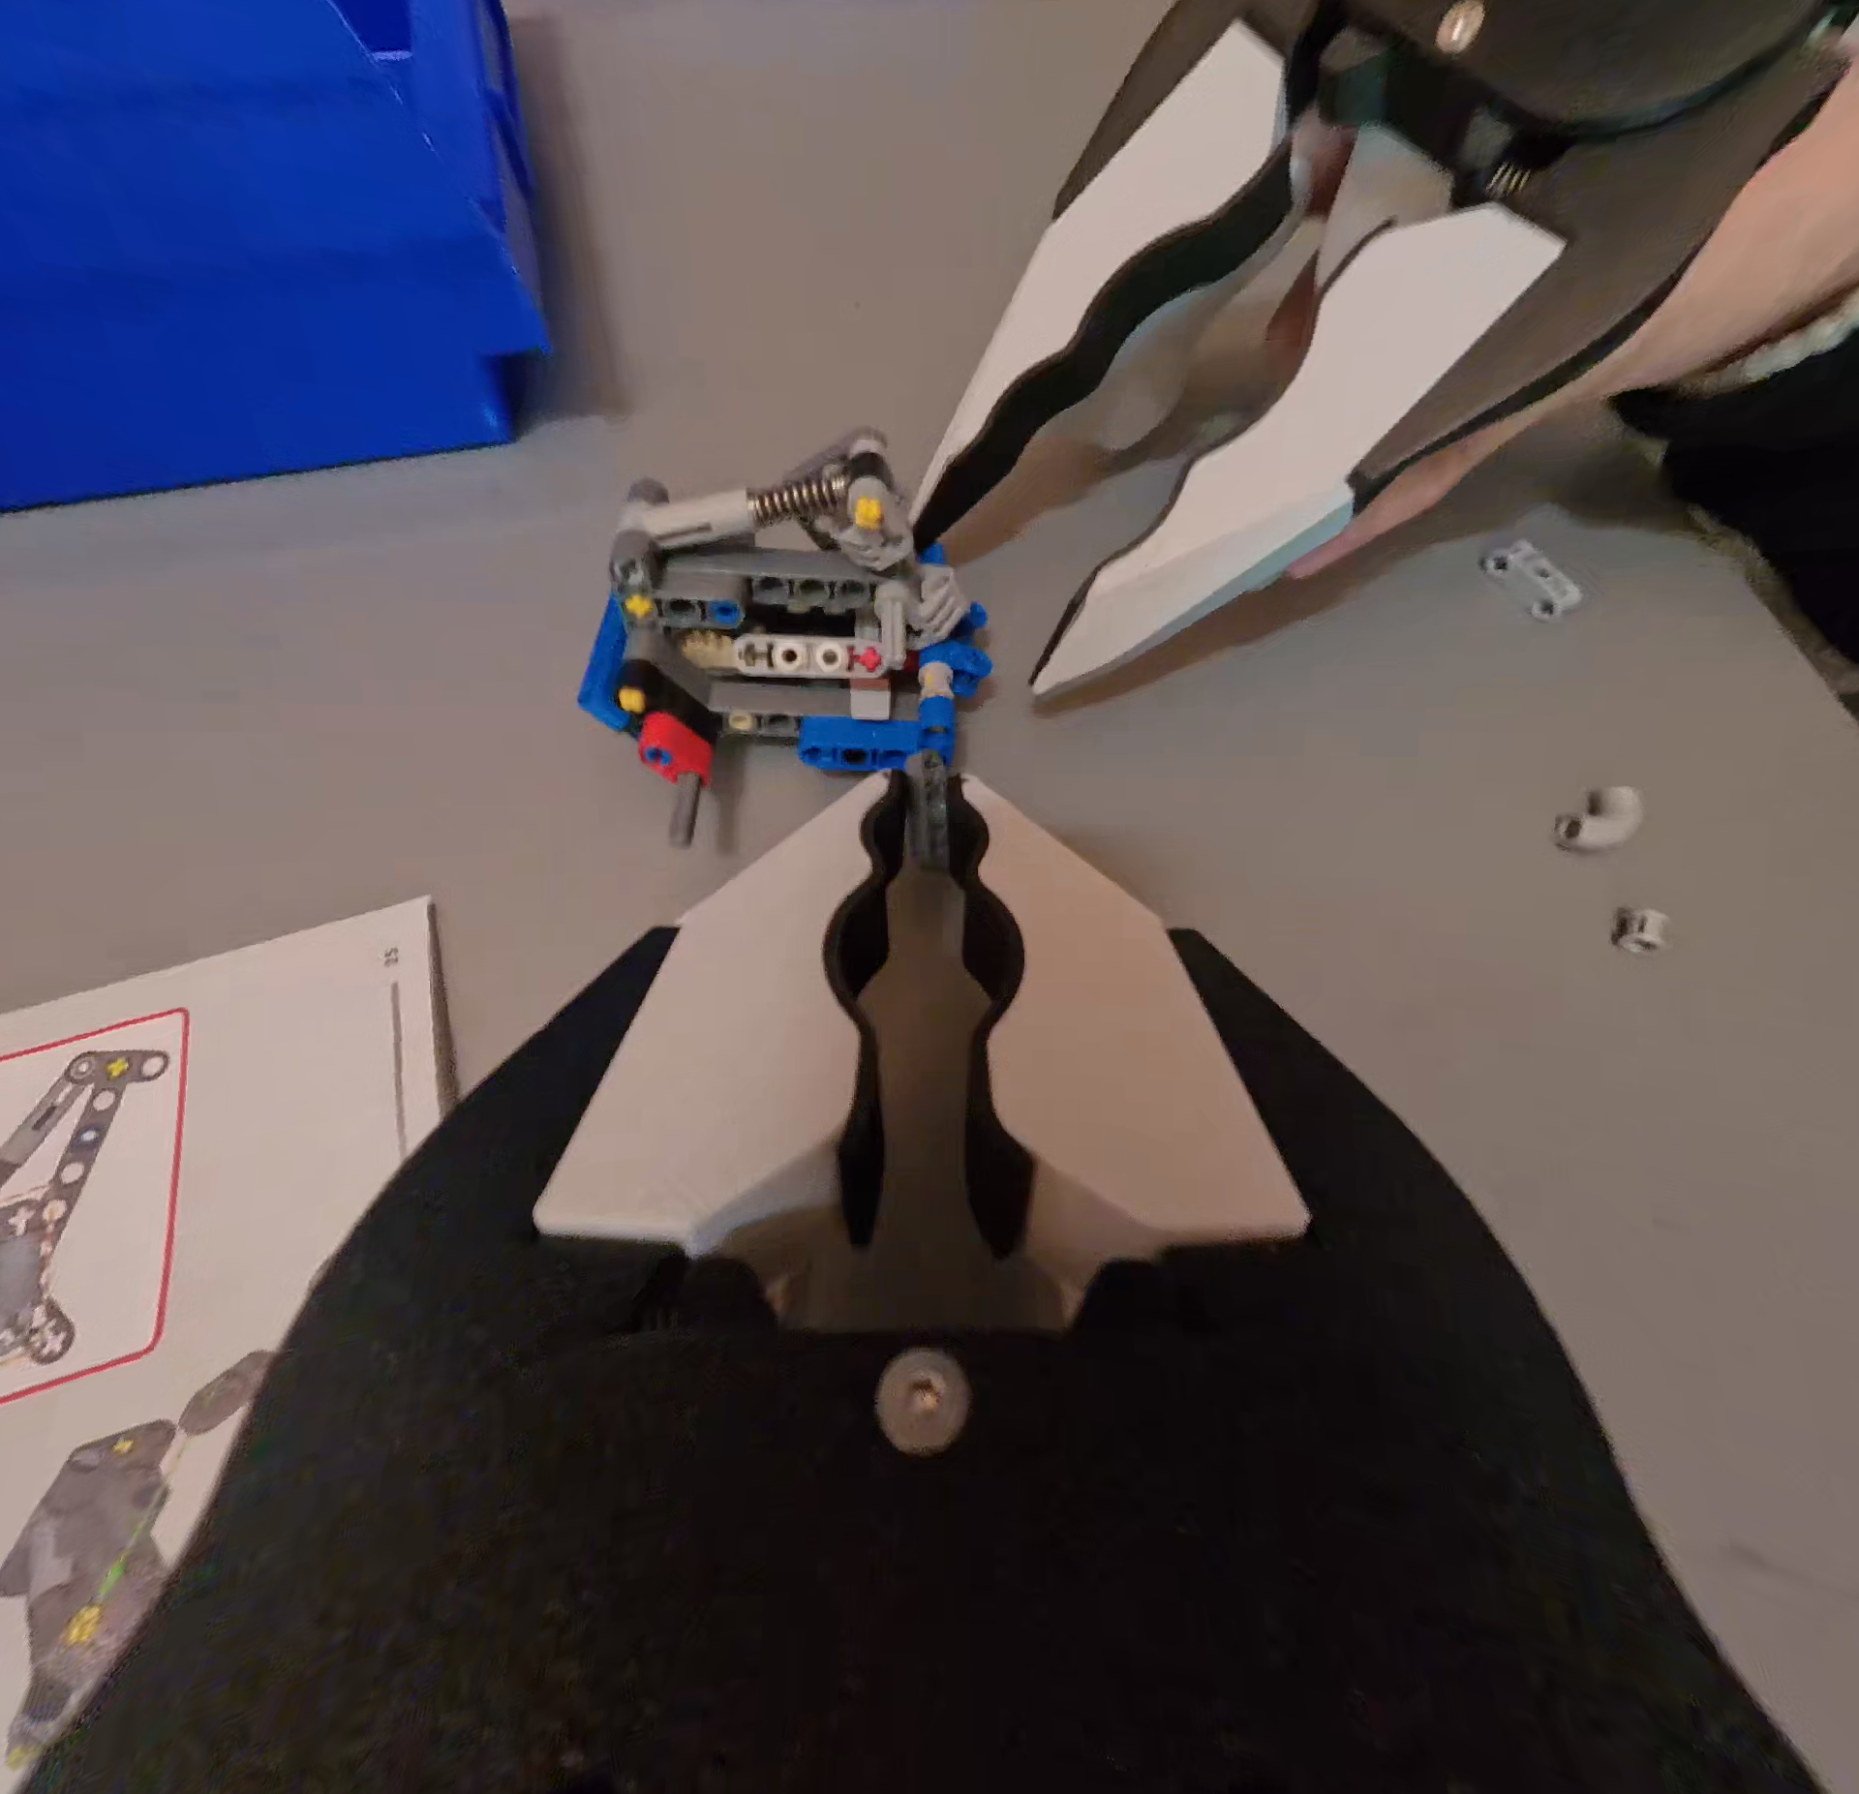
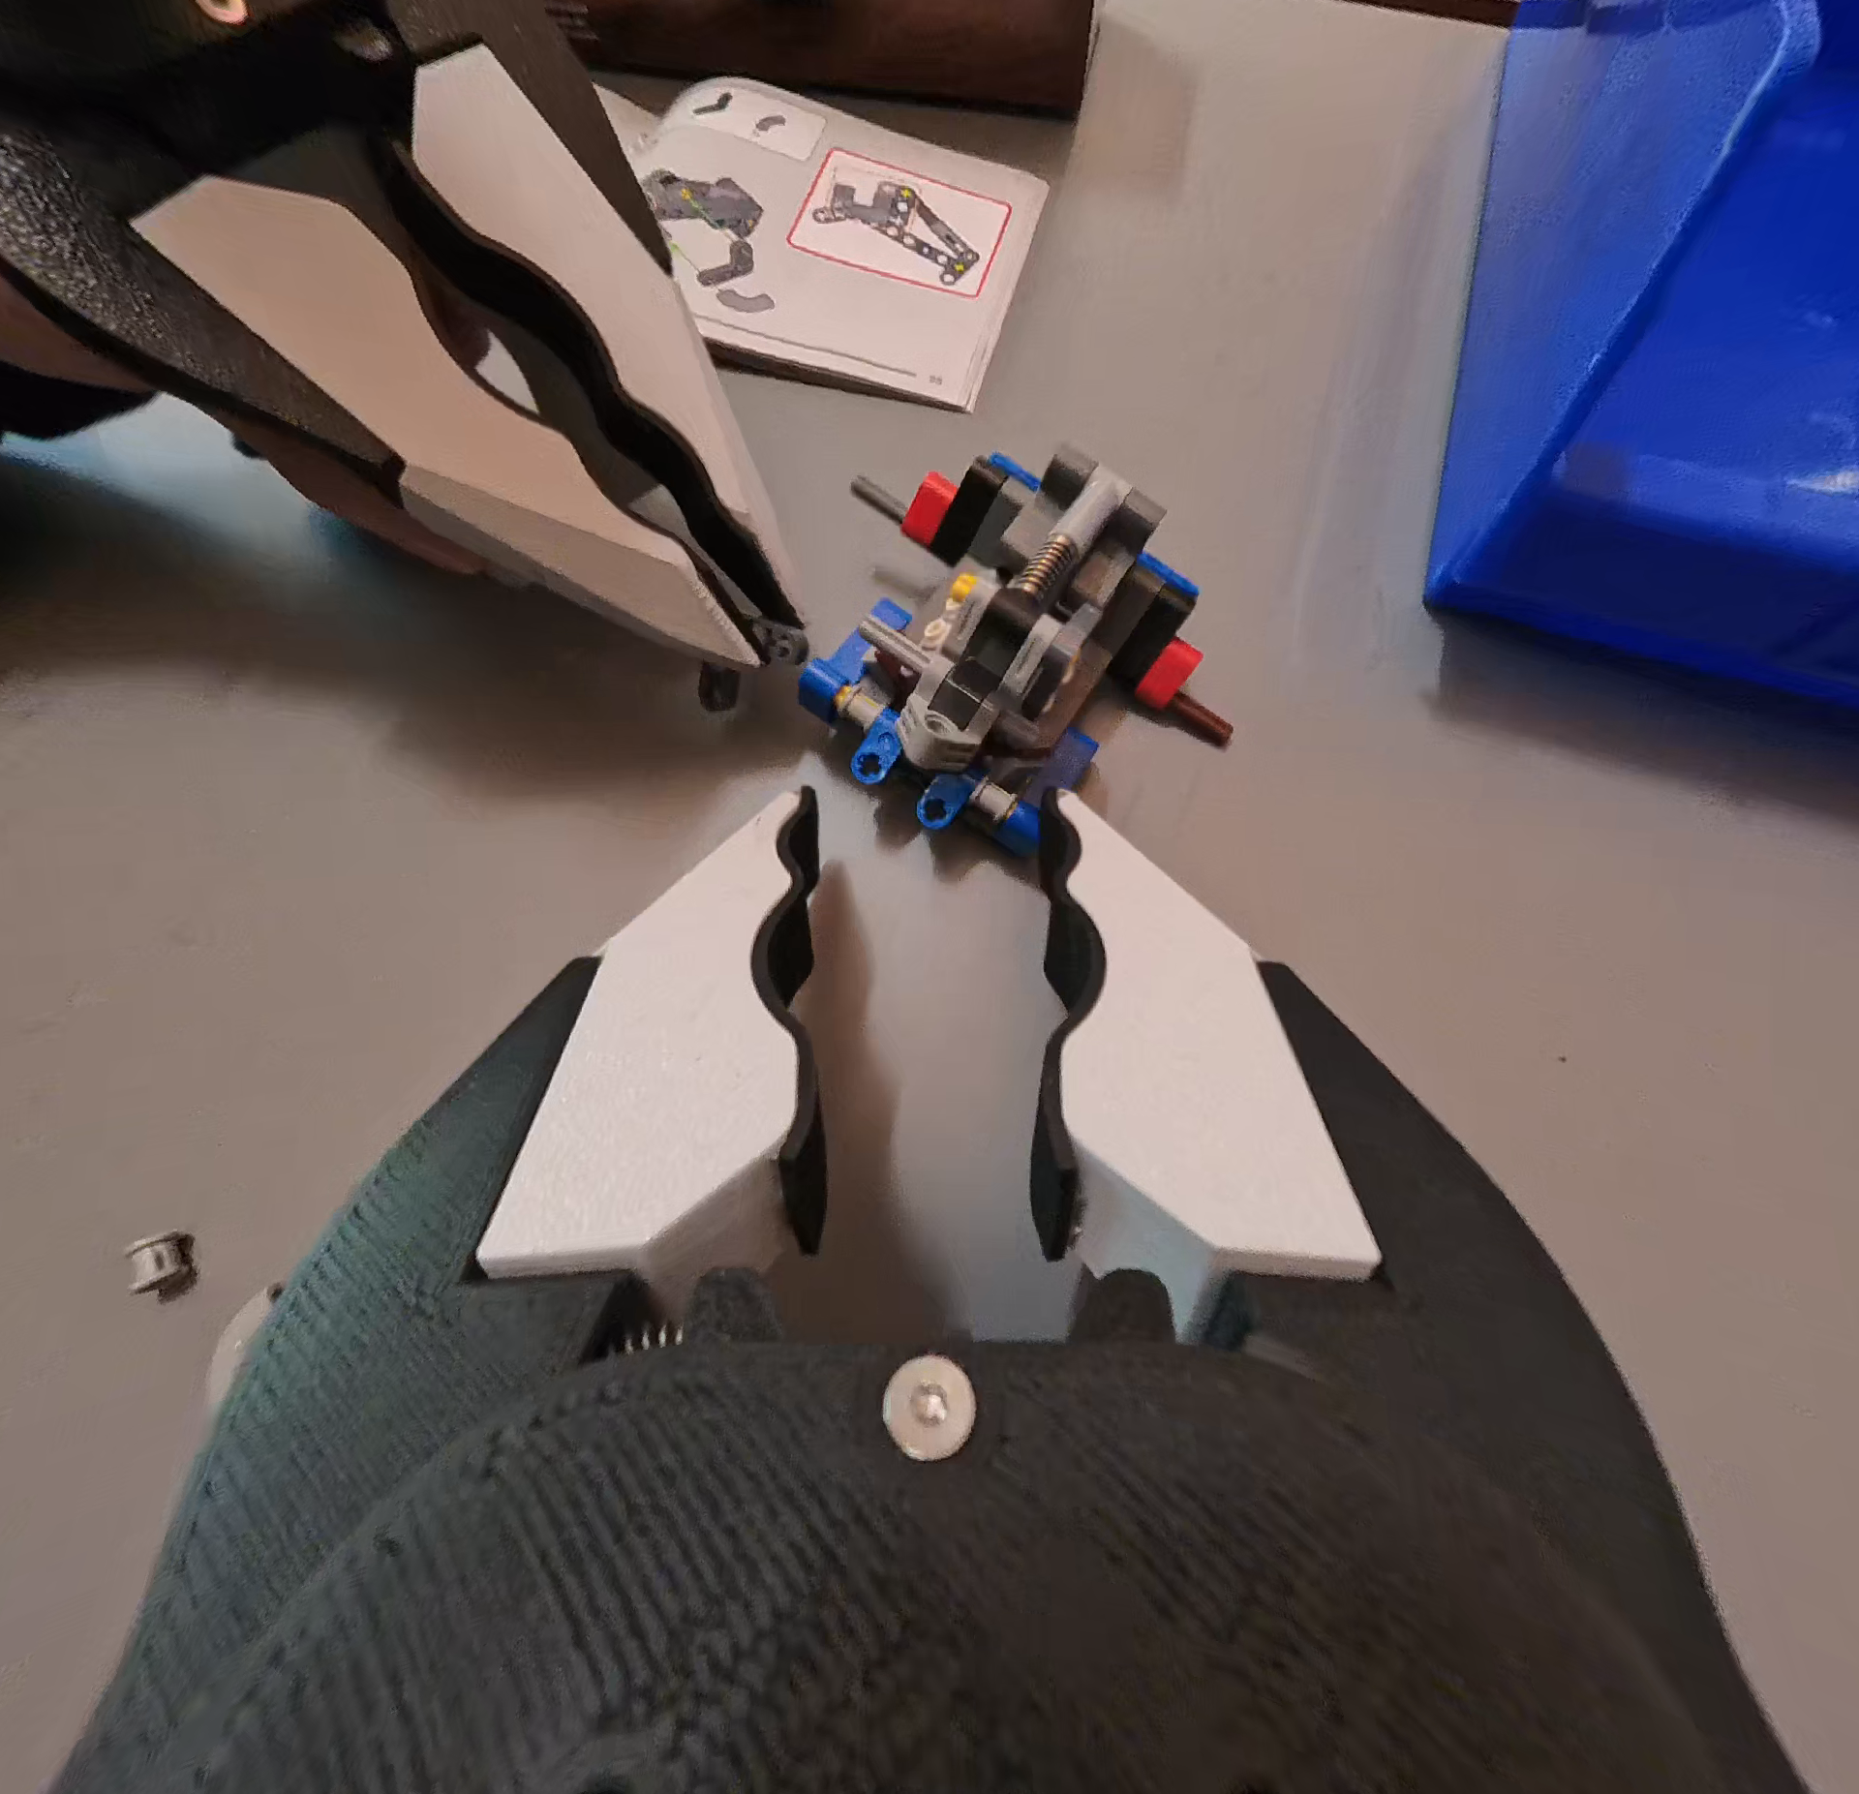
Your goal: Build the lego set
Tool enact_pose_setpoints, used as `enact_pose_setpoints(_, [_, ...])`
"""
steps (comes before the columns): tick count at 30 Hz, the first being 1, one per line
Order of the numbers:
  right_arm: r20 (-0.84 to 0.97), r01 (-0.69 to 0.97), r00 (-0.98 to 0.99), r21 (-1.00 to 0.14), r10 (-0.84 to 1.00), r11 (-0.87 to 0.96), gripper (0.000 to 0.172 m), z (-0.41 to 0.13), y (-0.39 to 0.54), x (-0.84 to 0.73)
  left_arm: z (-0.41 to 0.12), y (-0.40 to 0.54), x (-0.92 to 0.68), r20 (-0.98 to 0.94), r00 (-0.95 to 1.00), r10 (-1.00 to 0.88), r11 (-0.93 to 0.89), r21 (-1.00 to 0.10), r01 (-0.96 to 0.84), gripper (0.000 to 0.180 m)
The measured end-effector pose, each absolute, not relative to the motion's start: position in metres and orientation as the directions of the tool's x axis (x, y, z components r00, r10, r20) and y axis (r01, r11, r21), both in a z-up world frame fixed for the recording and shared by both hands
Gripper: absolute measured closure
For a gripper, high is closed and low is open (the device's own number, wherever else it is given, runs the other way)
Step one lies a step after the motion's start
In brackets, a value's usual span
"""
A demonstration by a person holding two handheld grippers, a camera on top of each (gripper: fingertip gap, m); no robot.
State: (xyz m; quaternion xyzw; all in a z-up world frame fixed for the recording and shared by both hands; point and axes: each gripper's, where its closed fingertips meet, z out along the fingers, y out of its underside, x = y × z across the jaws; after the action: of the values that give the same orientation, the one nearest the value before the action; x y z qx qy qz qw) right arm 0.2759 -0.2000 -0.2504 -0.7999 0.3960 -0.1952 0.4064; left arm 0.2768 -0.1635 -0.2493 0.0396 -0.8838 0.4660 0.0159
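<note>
A small model of grey, blue and red building-toy beams with a spring (image 1: 785,619) lies on the grey table (image 1: 1308,941). My left gripper (image 1: 925,790) is shut on a small dark grey beam piece (image 1: 931,815), held right at the model's near blue edge. The right wrist view shows the same piece (image 2: 780,639) pinched at the left gripper's tips (image 2: 765,644), just left of the model (image 2: 1006,639). My right gripper (image 2: 925,810) is open with nothing between the pads. Its tips stand at the model's near blue end. In the left wrist view it (image 1: 981,604) straddles the model's right end.
A blue bin (image 1: 231,207) stands behind the model, and also shows in the right wrist view (image 2: 1660,337). An open instruction booklet (image 1: 201,1142) lies at the left. Small loose grey parts (image 1: 1599,815) (image 1: 1529,579) (image 1: 1640,926) lie on the table at the right. A person's hand (image 1: 1710,267) holds the right gripper. The tips of one gripper are about 5 centimeters away from the tips of the other.
</note>
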Motion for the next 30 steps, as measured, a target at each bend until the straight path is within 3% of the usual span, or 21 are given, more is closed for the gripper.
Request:
enact_pose_setpoints(4, [0.013, -0.489, 0.593, -0.789, -0.805, -0.372, 0.141, -0.243, -0.200, 0.269, -0.252, -0.157, 0.279, 0.022, -0.998, -0.057, 0.581, -0.812, -0.052, 0.177])
enact_pose_setpoints(6, [0.006, -0.483, 0.616, -0.787, -0.788, -0.384, 0.150, -0.239, -0.191, 0.262, -0.243, -0.157, 0.274, 0.004, -1.000, -0.018, 0.542, -0.840, -0.013, 0.177])
enact_pose_setpoints(10, [-0.084, -0.464, 0.681, -0.819, -0.728, -0.339, 0.151, -0.234, -0.164, 0.253, -0.212, -0.161, 0.263, -0.121, -0.992, 0.043, 0.387, -0.913, 0.128, 0.178])
enact_pose_setpoints(13, [-0.170, -0.435, 0.711, -0.868, -0.683, -0.238, 0.147, -0.225, -0.148, 0.253, -0.189, -0.163, 0.257, -0.102, -0.993, 0.056, 0.272, -0.956, 0.113, 0.178])
enact_pose_setpoints(16, [-0.141, -0.385, 0.721, -0.896, -0.679, -0.223, 0.159, -0.220, -0.142, 0.255, -0.183, -0.163, 0.252, -0.068, -0.993, 0.091, 0.227, -0.970, 0.087, 0.178])
enact_pose_setpoints(18, [-0.089, -0.332, 0.727, -0.913, -0.680, -0.235, 0.163, -0.215, -0.142, 0.256, -0.184, -0.163, 0.252, -0.084, -0.992, 0.090, 0.235, -0.966, 0.104, 0.178])
enact_pose_setpoints(20, [-0.065, -0.298, 0.720, -0.928, -0.691, -0.223, 0.157, -0.207, -0.145, 0.258, -0.185, -0.162, 0.253, -0.129, -0.988, 0.081, 0.243, -0.959, 0.145, 0.178])
enact_pose_setpoints(23, [-0.088, -0.292, 0.738, -0.935, -0.669, -0.200, 0.168, -0.204, -0.141, 0.256, -0.182, -0.164, 0.252, -0.139, -0.987, 0.083, 0.234, -0.960, 0.155, 0.178])
enact_pose_setpoints(30, [-0.004, -0.258, 0.695, -0.935, -0.719, -0.244, 0.169, -0.210, -0.148, 0.264, -0.188, -0.167, 0.259, -0.194, -0.981, 0.002, 0.274, -0.943, 0.187, 0.177])
